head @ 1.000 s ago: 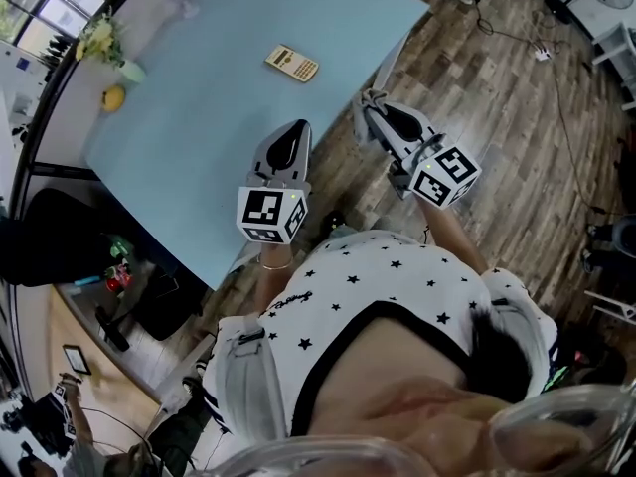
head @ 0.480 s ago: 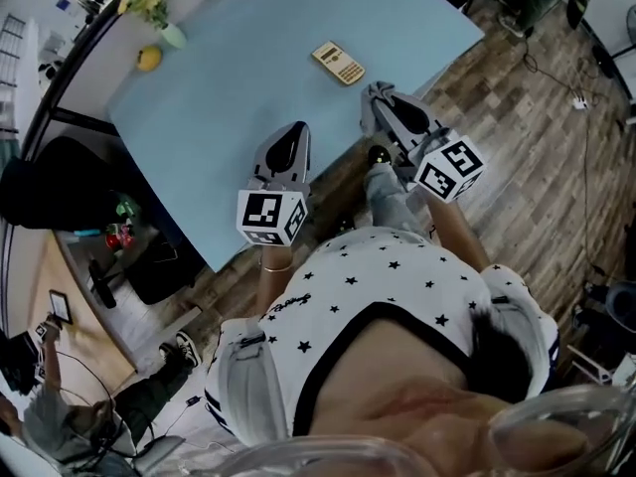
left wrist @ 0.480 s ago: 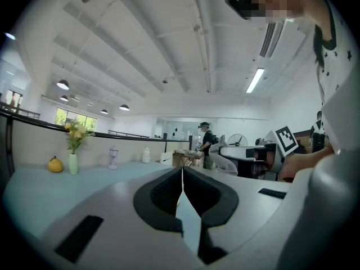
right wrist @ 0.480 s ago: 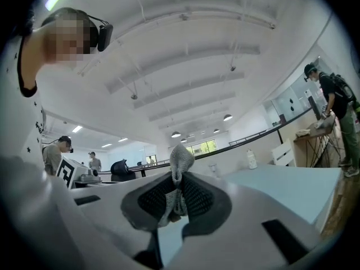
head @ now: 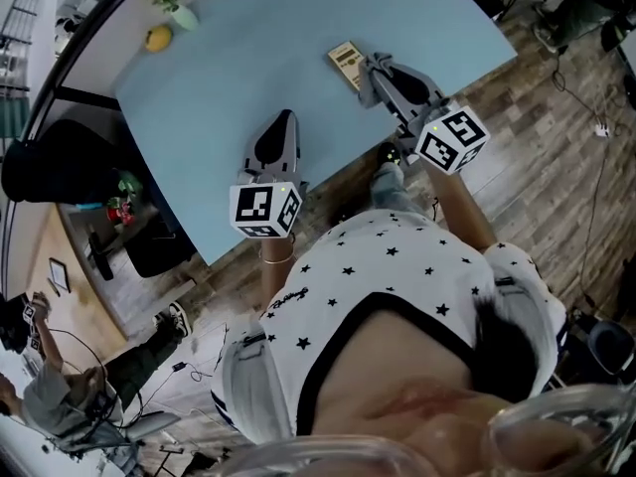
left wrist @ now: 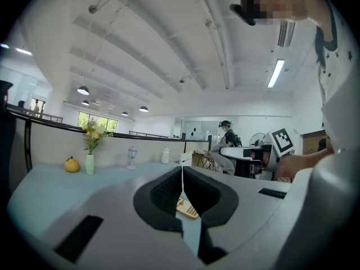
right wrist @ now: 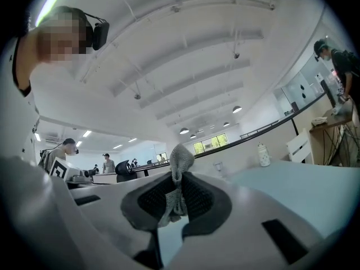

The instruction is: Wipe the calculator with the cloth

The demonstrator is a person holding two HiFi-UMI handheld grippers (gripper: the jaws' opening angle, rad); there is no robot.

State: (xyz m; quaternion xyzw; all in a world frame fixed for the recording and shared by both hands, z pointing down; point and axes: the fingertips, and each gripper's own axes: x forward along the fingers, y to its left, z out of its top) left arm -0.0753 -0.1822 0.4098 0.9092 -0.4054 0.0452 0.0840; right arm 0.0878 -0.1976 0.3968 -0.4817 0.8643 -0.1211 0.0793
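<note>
Now | left tool (left wrist: 181, 174) pressed together | right tool (right wrist: 175, 176) pinching cloth (right wrist: 180, 155) | calculator (head: 345, 62) beside it

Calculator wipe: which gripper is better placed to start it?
Right. The right gripper holds the grey cloth and its tip is next to the calculator; the left gripper is shut, empty, and farther back over the table.

The calculator (head: 344, 60) is lying flat on the pale blue table (head: 248, 58), a tan slab with rows of light keys, turned at a slant. The cloth (right wrist: 179, 152), grey and knitted, is sitting bunched between the jaws of my right gripper (right wrist: 177, 176), its tuft sticking up past their tips and its tail hanging below.
</note>
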